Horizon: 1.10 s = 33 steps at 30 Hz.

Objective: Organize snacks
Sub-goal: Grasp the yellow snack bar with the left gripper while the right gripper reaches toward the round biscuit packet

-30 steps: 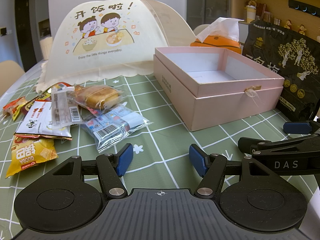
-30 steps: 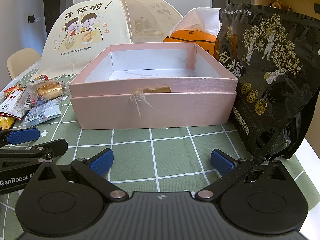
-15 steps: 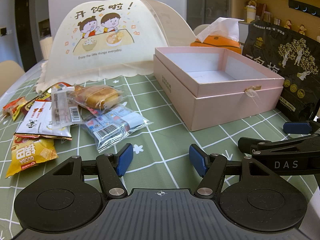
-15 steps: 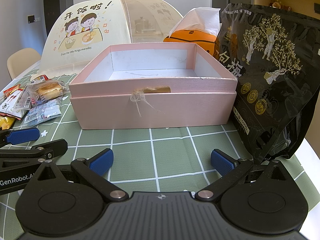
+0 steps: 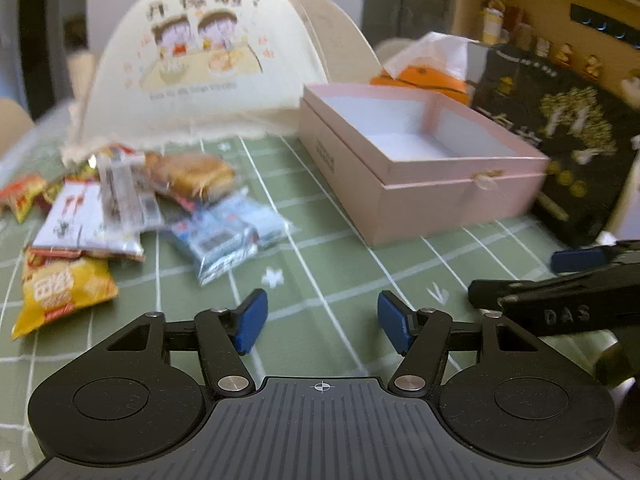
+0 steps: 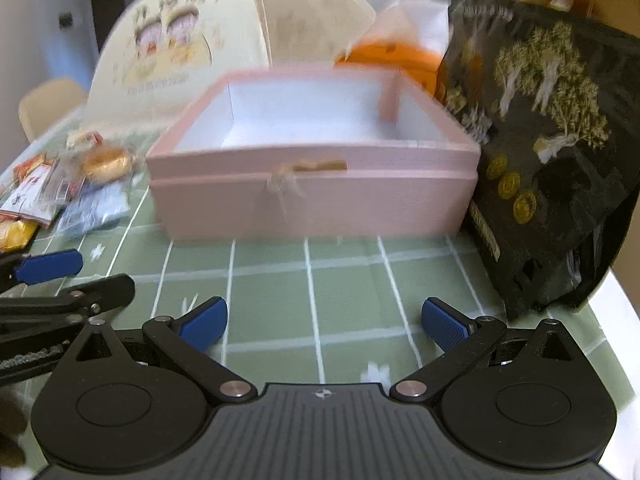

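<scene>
Crinkly foil and clear plastic snack packets (image 5: 132,216) lie heaped at the left on the green checked tablecloth (image 5: 320,280). The left gripper (image 5: 322,320) has its jaws apart with nothing between them, having just narrowed slightly. Right of the heap, the rigid pink cardboard box (image 6: 312,184) sits open. The right gripper (image 6: 324,324) is spread wide and empty. A glossy black bag (image 6: 552,160) stands at the far right. Both views are now blurred and tilted further down than before.

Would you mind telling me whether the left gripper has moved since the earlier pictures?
Yes. In its own view the pink box now sits lower in the frame, so the left gripper has tilted slightly; its empty jaws have just been closing a little.
</scene>
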Available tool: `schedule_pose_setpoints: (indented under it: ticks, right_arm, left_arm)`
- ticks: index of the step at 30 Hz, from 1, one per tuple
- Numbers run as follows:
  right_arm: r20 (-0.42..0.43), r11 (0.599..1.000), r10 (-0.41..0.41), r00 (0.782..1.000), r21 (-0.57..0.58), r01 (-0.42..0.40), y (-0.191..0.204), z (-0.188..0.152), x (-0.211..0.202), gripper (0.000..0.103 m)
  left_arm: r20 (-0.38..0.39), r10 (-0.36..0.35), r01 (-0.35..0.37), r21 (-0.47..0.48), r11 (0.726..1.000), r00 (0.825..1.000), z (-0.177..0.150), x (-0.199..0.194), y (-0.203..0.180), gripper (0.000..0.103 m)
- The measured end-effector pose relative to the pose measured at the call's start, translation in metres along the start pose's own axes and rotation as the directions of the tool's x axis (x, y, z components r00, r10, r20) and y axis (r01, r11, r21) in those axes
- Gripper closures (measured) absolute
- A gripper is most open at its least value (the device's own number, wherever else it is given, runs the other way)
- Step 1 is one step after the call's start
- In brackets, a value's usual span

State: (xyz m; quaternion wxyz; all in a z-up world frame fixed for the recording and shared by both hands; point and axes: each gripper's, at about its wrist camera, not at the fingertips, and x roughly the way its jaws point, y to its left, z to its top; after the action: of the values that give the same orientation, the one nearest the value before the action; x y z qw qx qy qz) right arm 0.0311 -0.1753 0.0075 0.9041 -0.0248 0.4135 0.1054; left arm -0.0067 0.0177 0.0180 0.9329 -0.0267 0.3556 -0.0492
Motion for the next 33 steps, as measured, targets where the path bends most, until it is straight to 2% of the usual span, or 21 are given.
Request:
schedule_pose_setpoints:
  ticks: [2,4,8,11,13,15,17,19,21,23,25,27,28,30,31,33]
  right_arm:
    - [-0.021,1.000,-0.022,1.000,0.006,0.022,0.003,-0.003,-0.005,0.000]
    - [-0.019,0.998,-0.054,0.998,0.041,0.054,0.004,-0.011,-0.010,0.000]
    - [-0.079,0.993,-0.085,0.993,0.079,0.092,0.014,-0.009,-0.012,0.000]
    - [-0.154,0.995,-0.077,0.985,0.053,0.086,0.029,-0.002,-0.012,0.001]
    - [-0.167,0.994,-0.091,0.982,0.047,0.100,0.047,0.005,-0.020,0.012]
    - [-0.144,0.996,-0.078,0.987,0.034,0.084,0.071,0.015,-0.031,0.013]
    - [-0.118,0.999,-0.044,0.992,0.000,0.045,0.102,0.028,-0.045,0.013]
    - [-0.103,0.998,-0.016,0.995,-0.062,0.009,0.133,0.043,-0.054,0.012]
    - [-0.091,0.994,-0.008,0.996,-0.110,-0.002,0.166,0.059,-0.058,0.012]
    - [-0.094,0.984,0.029,0.995,-0.172,-0.045,0.201,0.078,-0.057,0.012]
    - [-0.101,0.966,0.061,0.993,-0.245,-0.084,0.237,0.097,-0.047,0.012]
    - [-0.134,0.952,0.087,0.987,-0.279,-0.122,0.273,0.121,-0.033,0.012]
    - [-0.154,0.951,0.106,0.982,-0.273,-0.145,0.288,0.131,-0.025,0.012]
    - [-0.190,0.945,0.164,0.968,-0.252,-0.209,0.317,0.153,-0.011,0.012]
    - [-0.204,0.936,0.192,0.960,-0.255,-0.241,0.338,0.164,0.000,0.012]
    - [-0.227,0.924,0.206,0.952,-0.275,-0.266,0.372,0.179,0.020,0.012]
  left_arm:
    - [-0.006,-0.051,0.051,0.002,0.999,0.999,0.008,-0.025,0.020,0.037]
    - [0.024,-0.046,0.045,0.035,0.998,0.999,0.019,-0.053,0.051,0.036]
    - [0.011,0.009,-0.009,0.039,0.999,1.000,0.037,-0.088,0.150,0.037]
    - [-0.019,0.106,-0.105,0.053,0.993,0.994,0.047,-0.098,0.238,0.039]
    - [-0.064,0.131,-0.129,0.036,0.991,0.989,0.051,-0.100,0.286,0.039]
    - [-0.105,0.110,-0.108,0.031,0.994,0.988,0.053,-0.099,0.327,0.039]
    - [-0.137,0.054,-0.048,0.047,0.998,0.989,0.051,-0.095,0.357,0.039]
    - [-0.170,-0.009,0.024,0.088,0.996,0.985,0.046,-0.092,0.369,0.039]
    - [-0.224,-0.055,0.099,0.194,0.976,0.973,0.039,-0.087,0.370,0.039]
    - [-0.273,-0.054,0.138,0.299,0.944,0.960,0.029,-0.083,0.365,0.039]
    - [-0.302,-0.036,0.144,0.342,0.928,0.953,0.019,-0.076,0.365,0.039]
    - [-0.308,-0.045,0.146,0.315,0.938,0.950,0.014,-0.069,0.370,0.038]
    - [-0.301,-0.061,0.148,0.276,0.950,0.952,0.014,-0.069,0.375,0.041]
    - [-0.278,-0.085,0.142,0.192,0.971,0.957,0.014,-0.072,0.378,0.064]
    - [-0.271,-0.103,0.145,0.140,0.979,0.957,0.015,-0.073,0.377,0.069]
    - [-0.270,-0.129,0.132,-0.007,0.991,0.954,0.015,-0.078,0.375,0.070]
